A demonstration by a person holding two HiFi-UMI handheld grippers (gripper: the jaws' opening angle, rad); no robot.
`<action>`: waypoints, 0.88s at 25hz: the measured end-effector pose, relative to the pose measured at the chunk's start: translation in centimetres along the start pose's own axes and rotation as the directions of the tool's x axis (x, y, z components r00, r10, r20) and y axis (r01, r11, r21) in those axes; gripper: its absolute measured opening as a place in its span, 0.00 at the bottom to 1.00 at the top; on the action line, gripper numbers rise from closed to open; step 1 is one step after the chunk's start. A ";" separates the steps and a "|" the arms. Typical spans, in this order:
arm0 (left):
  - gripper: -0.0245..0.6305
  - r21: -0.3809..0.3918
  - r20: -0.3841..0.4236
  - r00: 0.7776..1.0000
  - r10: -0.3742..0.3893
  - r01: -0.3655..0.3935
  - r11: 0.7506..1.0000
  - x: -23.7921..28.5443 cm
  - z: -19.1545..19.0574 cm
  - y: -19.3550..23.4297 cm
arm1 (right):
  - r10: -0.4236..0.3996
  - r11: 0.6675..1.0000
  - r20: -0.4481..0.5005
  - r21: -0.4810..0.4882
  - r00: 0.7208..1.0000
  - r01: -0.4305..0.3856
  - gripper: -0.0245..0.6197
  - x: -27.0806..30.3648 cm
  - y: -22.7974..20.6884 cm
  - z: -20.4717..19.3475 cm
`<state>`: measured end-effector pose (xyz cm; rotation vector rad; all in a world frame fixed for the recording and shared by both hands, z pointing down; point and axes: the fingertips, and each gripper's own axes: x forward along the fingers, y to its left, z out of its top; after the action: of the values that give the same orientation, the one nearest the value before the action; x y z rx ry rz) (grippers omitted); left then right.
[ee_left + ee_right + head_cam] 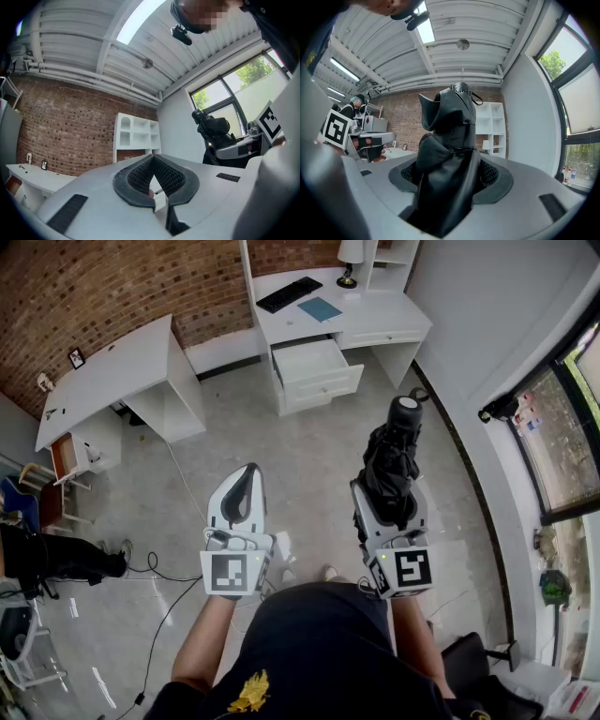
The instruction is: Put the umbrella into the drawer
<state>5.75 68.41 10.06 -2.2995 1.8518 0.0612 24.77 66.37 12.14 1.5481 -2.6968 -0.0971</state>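
A folded black umbrella [389, 460] stands out forward from my right gripper [387, 498], which is shut on its lower part. In the right gripper view the umbrella [450, 136] fills the space between the jaws of that gripper [450, 176], handle end pointing away. My left gripper [246, 486] is held level beside it, shut and empty; its tips [153, 159] meet with nothing between. The open white drawer [324, 387] sits in the desk [375, 313] across the floor, well ahead of both grippers.
On the desk lie a keyboard [289, 294], a blue book [320, 308] and a lamp [349, 263]. A second white desk [122, 367] stands at the left by the brick wall. Cables [164, 573] and a person's legs [56, 559] are at the left; a window [562, 427] is at the right.
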 end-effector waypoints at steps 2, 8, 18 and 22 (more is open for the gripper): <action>0.07 -0.001 -0.002 1.000 -0.008 0.008 1.000 0.1 -0.2 -0.2 | -0.001 1.000 -0.001 0.000 1.000 0.001 0.47 0.0 0.0 -0.1; 0.07 -0.004 -0.039 0.999 -0.025 0.024 1.000 0.1 -1.4 0.9 | 0.002 1.000 -0.033 0.011 0.999 -0.002 0.47 0.6 1.0 -0.9; 0.07 -0.025 -0.054 0.999 0.004 -0.005 1.000 -0.2 -1.8 4.3 | 0.022 0.998 -0.082 0.053 0.996 -0.018 0.47 1.7 1.9 -1.6; 0.07 -0.042 -0.060 0.998 -0.002 -0.001 0.999 -0.6 -2.2 5.8 | 0.010 0.999 -0.099 0.049 0.995 -0.005 0.47 2.3 2.8 -1.4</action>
<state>-0.21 67.45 11.60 -2.3548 1.8959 0.0308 21.25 65.78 13.74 1.5124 -2.6469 0.0451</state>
